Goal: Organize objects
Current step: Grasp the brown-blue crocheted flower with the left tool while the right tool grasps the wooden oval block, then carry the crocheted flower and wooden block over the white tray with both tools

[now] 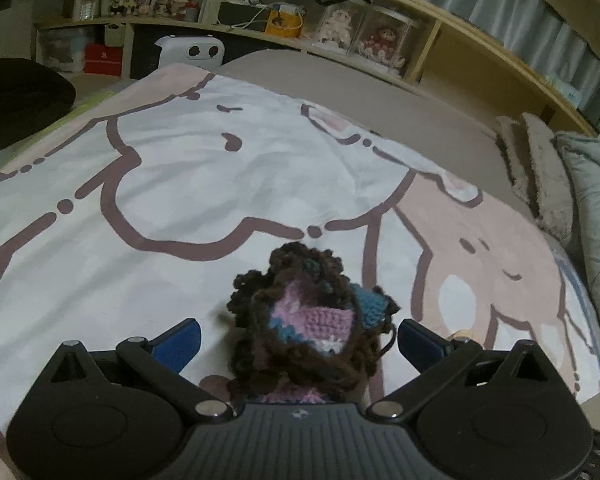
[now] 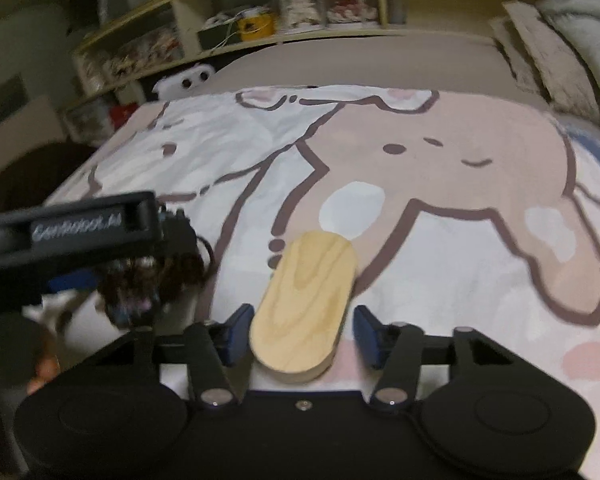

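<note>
A crocheted doll (image 1: 304,320) with dark brown curly hair and pink, blue and white yarn lies on the bed cover between the fingers of my left gripper (image 1: 298,342). The jaws stand wide and do not touch it. In the right wrist view the doll (image 2: 140,284) shows blurred at the left, under the left gripper's black body (image 2: 84,228). A pale wooden oval board (image 2: 304,304) lies between the fingers of my right gripper (image 2: 302,334). Those jaws stand open with gaps on both sides.
The bed cover (image 1: 204,176) has a cartoon print in white, pink and brown. Wooden shelves (image 1: 432,28) with dolls and boxes run behind the bed. Pillows (image 1: 540,168) lie at the right. A dark object (image 1: 20,100) sits at the left.
</note>
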